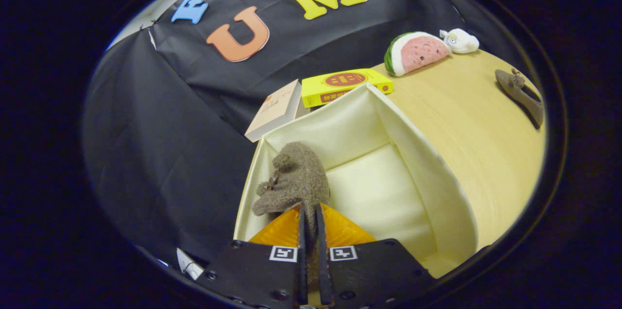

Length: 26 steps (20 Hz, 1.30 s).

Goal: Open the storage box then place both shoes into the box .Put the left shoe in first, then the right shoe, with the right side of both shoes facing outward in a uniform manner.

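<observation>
Your gripper [311, 216] is clamped on the fuzzy brown felt shoe [296, 180], holding it inside the open cream fabric storage box [418, 153], against its left wall. Second brown shoe [521, 94] lies well apart on the pale wooden table [466, 119].

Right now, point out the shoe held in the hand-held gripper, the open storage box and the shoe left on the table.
Held shoe [296, 178], gripper view: fuzzy upper, just ahead of the fingers.
Storage box [413, 153], gripper view: inner side wall.
Other shoe [520, 90], gripper view: middle of its side.
</observation>
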Tool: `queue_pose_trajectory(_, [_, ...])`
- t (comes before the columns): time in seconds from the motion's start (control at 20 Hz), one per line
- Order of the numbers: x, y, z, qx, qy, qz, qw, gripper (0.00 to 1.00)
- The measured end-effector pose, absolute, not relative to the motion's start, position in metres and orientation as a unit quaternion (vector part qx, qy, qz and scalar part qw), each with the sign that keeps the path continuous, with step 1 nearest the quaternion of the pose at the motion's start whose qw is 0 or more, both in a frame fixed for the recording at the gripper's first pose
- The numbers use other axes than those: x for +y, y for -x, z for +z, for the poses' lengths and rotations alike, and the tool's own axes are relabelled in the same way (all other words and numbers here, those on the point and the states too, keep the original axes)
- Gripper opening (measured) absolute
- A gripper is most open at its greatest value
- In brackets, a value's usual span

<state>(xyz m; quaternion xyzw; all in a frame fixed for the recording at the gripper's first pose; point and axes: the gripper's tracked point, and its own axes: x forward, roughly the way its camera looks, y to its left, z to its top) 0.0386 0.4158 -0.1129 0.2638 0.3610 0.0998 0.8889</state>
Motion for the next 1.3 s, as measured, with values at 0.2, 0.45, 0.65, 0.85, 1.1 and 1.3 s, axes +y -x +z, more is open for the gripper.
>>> queue_pose_trajectory(0.2, [0.425,-0.042,-0.105,0.356,-0.263,0.130,0.887,0.23])
queue_pose_trajectory(0.45, [0.411,-0.028,-0.072,0.293,-0.161,0.162,0.928,0.74])
queue_pose_trajectory(0.65, [0.370,-0.013,-0.036,0.239,-0.099,0.177,0.950,0.95])
queue_pose_trajectory(0.85, [0.306,-0.018,0.008,0.177,-0.070,0.163,0.968,0.96])
queue_pose_trajectory(1.1, [0.209,-0.031,0.024,0.143,-0.047,0.126,0.981,0.96])
queue_pose_trajectory(1.3, [0.131,-0.033,0.022,0.126,-0.021,0.101,0.987,0.96])
